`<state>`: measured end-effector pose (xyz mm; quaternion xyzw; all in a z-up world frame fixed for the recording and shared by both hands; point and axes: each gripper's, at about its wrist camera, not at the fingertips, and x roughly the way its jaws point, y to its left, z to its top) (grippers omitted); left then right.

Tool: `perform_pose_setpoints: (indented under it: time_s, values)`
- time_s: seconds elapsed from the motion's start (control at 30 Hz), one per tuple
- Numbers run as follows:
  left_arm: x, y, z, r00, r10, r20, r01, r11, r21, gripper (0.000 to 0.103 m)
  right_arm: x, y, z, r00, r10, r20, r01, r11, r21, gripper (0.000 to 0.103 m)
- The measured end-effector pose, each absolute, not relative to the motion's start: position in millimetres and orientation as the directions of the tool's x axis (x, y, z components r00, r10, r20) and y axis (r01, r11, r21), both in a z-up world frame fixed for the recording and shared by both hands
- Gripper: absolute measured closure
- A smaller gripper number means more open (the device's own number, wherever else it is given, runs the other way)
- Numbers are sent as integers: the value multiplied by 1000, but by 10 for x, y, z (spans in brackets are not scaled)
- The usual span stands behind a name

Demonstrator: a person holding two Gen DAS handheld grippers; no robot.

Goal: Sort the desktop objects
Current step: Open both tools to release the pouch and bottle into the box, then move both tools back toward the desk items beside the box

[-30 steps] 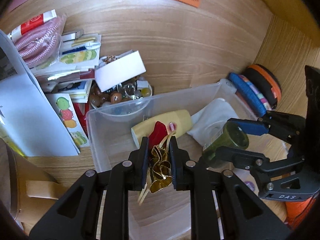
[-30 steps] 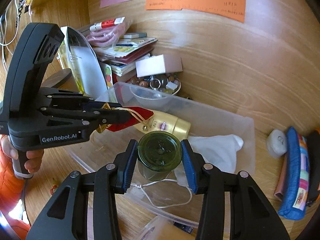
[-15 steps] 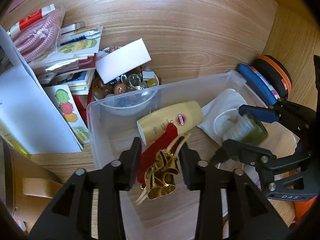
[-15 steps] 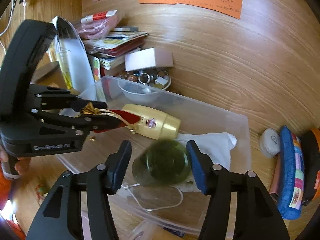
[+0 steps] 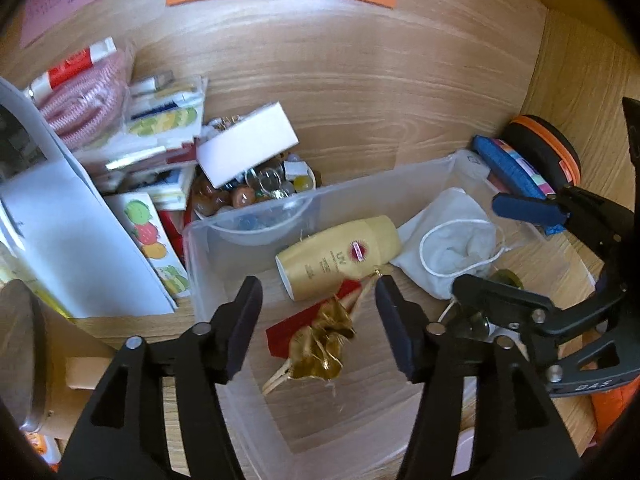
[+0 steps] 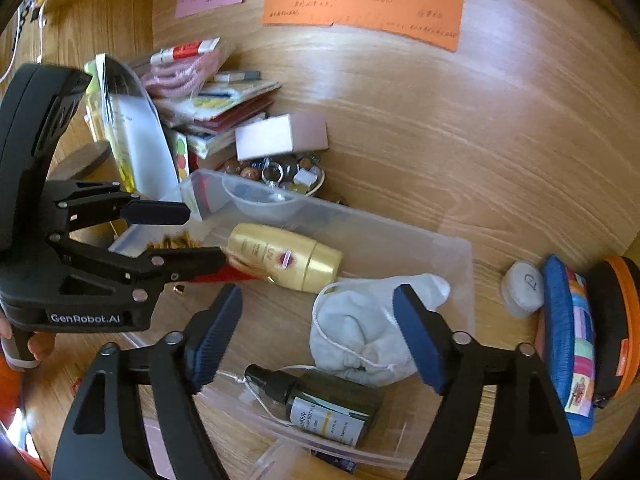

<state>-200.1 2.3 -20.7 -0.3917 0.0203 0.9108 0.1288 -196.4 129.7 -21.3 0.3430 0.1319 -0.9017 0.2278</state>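
Observation:
A clear plastic bin (image 5: 208,264) (image 6: 460,264) sits on the wooden desk. Inside lie a gold sunscreen bottle (image 5: 340,258) (image 6: 284,256), a white drawstring pouch (image 5: 452,248) (image 6: 368,328), a red-and-gold ornament (image 5: 320,336) and a dark green spray bottle (image 6: 328,404) on its side. My left gripper (image 5: 318,324) is open above the ornament, not touching it. My right gripper (image 6: 318,334) is open above the pouch and the spray bottle. The left gripper also shows in the right wrist view (image 6: 196,234).
A bowl of beads (image 5: 248,196) under a white box (image 5: 248,148) stands behind the bin. Booklets and packets (image 5: 120,152) pile at left. A blue pouch (image 6: 568,340) and an orange-rimmed case (image 6: 616,320) lie at right. Paper notes (image 6: 360,8) hang on the back wall.
Both grippers opened. The left one dropped the red-and-gold ornament into the bin; the right one released the green spray bottle, which now lies on its side in the bin.

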Motion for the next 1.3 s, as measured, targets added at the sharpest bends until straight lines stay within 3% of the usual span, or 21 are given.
perform_pose_setpoints:
  time_s: [0.07,0.43,0.53,0.77,1.03,1.3]
  values:
    - [-1970,11,-134,-678,208,-705,-240,-969,-55,31,-1951,1337,-148,-667,-325,-670,494,-866,-72,21]
    - [-1556,-89,257,-753,167,-637,-205,-979,-13,20,-1652,1528,240,-717,-323,-618,453,-889,-61,17]
    - [-1408,-119,331,-774,154,-614,-189,-982,-9,10,-1511,1573,313,-730,-323,-603,449,-891,-66,16]
    - [-1029,-162,443,-805,138,-577,-176,-984,10,9,-1155,1617,467,-768,-319,-556,434,-897,-86,4]
    - [-662,-211,320,-793,151,-590,-183,-983,-6,8,-777,1660,450,-790,-306,-531,423,-899,-111,3]
    - [-458,-216,2,-748,145,-648,-194,-981,5,8,-615,1772,188,-779,-268,-568,393,-913,-108,3]
